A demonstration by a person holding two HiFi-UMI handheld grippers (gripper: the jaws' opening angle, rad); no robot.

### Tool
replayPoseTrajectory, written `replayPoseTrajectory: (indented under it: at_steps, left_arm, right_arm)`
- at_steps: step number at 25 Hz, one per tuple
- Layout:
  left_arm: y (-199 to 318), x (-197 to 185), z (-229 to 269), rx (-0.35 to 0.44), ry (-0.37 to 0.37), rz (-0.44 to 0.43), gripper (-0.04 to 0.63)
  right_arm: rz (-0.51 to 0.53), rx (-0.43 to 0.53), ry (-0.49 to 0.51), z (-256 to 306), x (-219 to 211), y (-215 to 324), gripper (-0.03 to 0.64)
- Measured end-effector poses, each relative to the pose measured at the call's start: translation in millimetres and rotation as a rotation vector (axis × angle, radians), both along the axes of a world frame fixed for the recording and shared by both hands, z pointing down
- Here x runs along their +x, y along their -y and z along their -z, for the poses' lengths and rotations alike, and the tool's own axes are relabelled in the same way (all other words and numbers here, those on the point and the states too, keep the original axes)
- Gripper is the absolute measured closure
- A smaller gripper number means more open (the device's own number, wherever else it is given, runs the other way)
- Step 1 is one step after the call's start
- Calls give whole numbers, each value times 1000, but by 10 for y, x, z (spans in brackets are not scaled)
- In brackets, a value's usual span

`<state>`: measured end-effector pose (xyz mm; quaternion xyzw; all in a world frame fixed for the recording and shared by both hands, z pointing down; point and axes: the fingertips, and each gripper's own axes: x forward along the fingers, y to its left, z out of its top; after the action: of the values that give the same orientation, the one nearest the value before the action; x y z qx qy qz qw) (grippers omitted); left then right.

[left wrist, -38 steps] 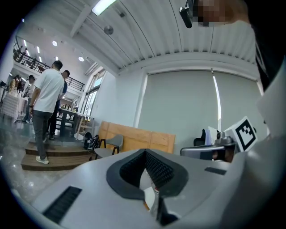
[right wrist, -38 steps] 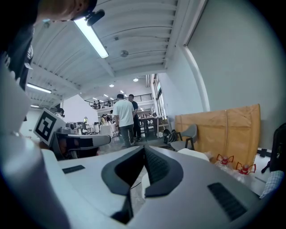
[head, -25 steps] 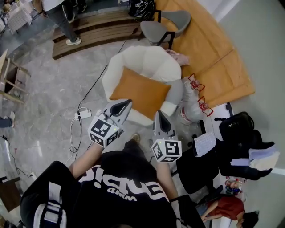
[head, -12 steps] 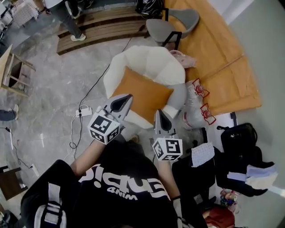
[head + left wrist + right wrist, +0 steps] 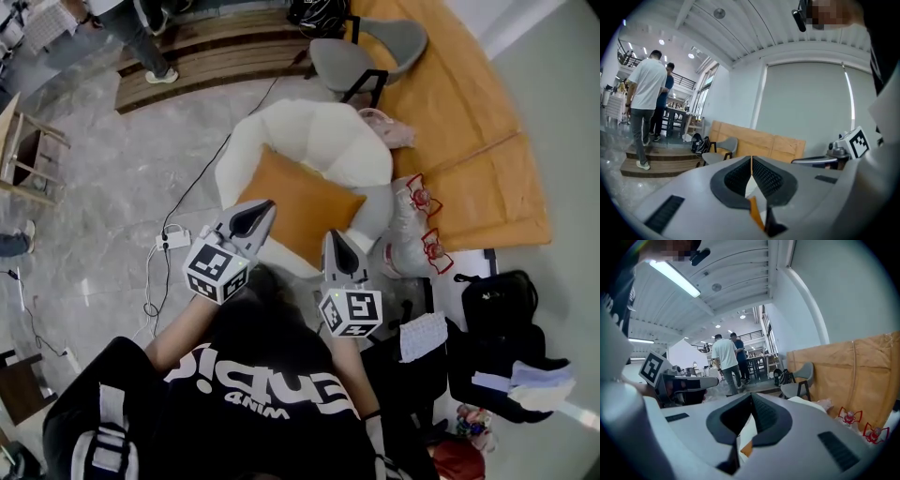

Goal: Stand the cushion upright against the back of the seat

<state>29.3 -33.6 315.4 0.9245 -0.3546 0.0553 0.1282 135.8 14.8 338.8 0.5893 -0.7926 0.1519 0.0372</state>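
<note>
You are holding both tongs closed and empty. The left tongs point(image 5: 751, 161) are showing dark ribbed pads meeting along a thin seam, and the right tongs point(image 5: 751, 397) are pressing their pads together the same way. Their shells are smooth grey plastic tapering to a point.

The orange cushion point(image 5: 298, 202) is square, soft and matte, and it is lying on the seat of the cream armchair point(image 5: 323, 136), turned so one corner is pointing at the rounded, padded back. It is reaching toward the seat's front edge. Around the armchair, pale veined stone floor point(image 5: 112, 187) is shining.

In the head view the left tongs are covering the cushion's near corner, and the right tongs are overlapping the seat's front edge. In each gripper view only a thin orange sliver is showing below the pads.
</note>
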Motion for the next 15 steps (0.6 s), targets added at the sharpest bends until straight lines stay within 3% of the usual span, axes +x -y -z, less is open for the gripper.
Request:
replayPoseTrajectory:
  at_steps: [9,15]
  left_arm:
    - [617,-125,-141,-39,-6,-10,586]
    - [968,-498,-374,-86,-12,28,586]
  right_arm:
    - [45,-38,-17,-121,-258,642,595]
    - [129,-68,-38,-231,-635,1114,595]
